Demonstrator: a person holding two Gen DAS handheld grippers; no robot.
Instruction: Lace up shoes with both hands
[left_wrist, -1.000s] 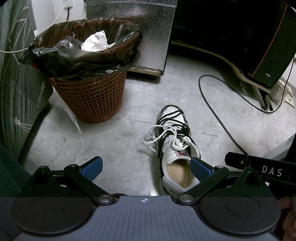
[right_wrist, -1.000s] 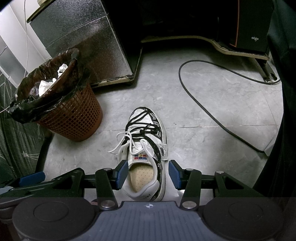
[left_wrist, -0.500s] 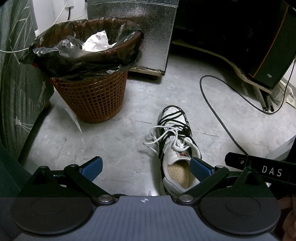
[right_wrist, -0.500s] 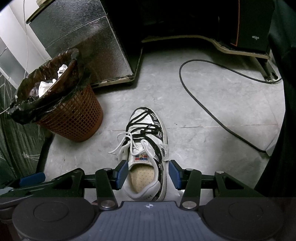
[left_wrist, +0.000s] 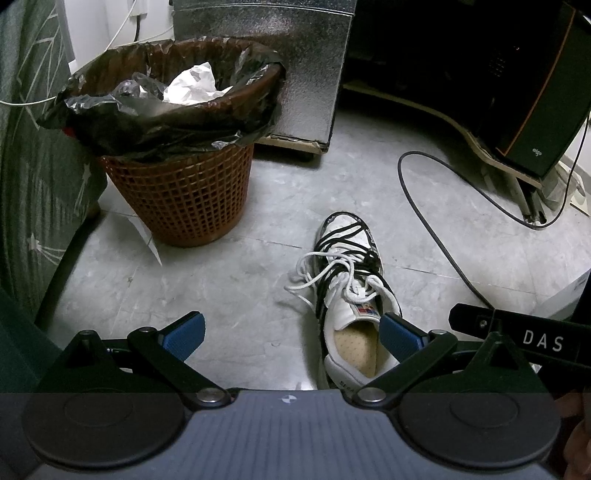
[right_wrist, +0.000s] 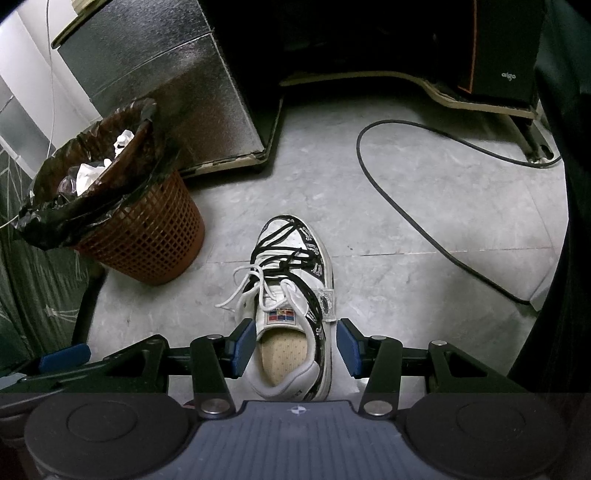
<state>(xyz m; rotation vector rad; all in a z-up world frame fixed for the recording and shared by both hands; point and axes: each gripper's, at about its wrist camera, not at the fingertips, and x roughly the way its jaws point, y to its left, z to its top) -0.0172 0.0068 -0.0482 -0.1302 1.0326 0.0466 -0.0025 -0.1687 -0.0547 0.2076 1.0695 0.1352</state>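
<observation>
One shoe (right_wrist: 291, 306) is seen on the grey floor (right_wrist: 424, 229), toe pointing away, white laces (left_wrist: 321, 269) loose beside a red basket (left_wrist: 184, 199). Left gripper (left_wrist: 291, 334) fingers are spread wide, holding nothing. Right gripper (right_wrist: 295, 349) fingers are parted on either side of the heel, nothing gripped.

We saw home room: tile floor (left_wrist: 229, 280), lined bin (left_wrist: 177, 155), PC tower (left_wrist: 532, 92), loose cable (left_wrist: 436, 229).
</observation>
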